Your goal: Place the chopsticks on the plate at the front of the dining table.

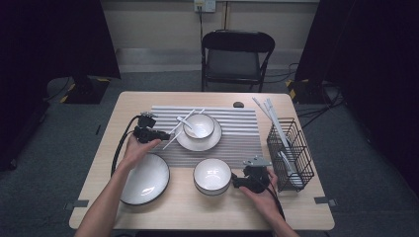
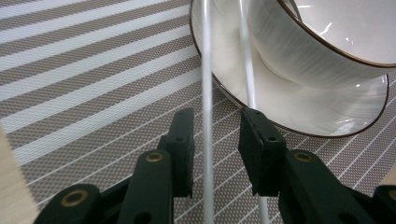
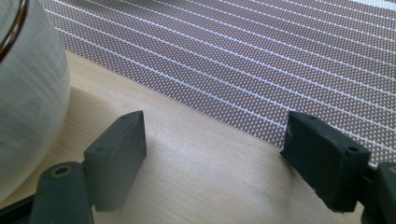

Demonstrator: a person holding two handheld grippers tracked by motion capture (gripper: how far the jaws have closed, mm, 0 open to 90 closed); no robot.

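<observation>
Chopsticks [image 2: 206,93], thin, white, light and probably slippery, lie on the striped mat [image 2: 84,84] with tips resting on the plate [image 2: 327,121], between the parted jaws of the left gripper [image 2: 215,140], so gripping both together near mid-length seems safest.

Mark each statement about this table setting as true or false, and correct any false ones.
1. A bowl sits on a plate on the striped mat. True.
2. The left gripper clamps both chopsticks. False: one stick runs through the gap between its jaws without being pressed; the other passes by the right jaw.
3. The right gripper holds the second bowl. False: its jaws stand open with nothing between them, beside that bowl.
4. A wire basket stands at the table's right side. True.
5. The large plate lies on the mat. False: it rests on bare wood.
</observation>
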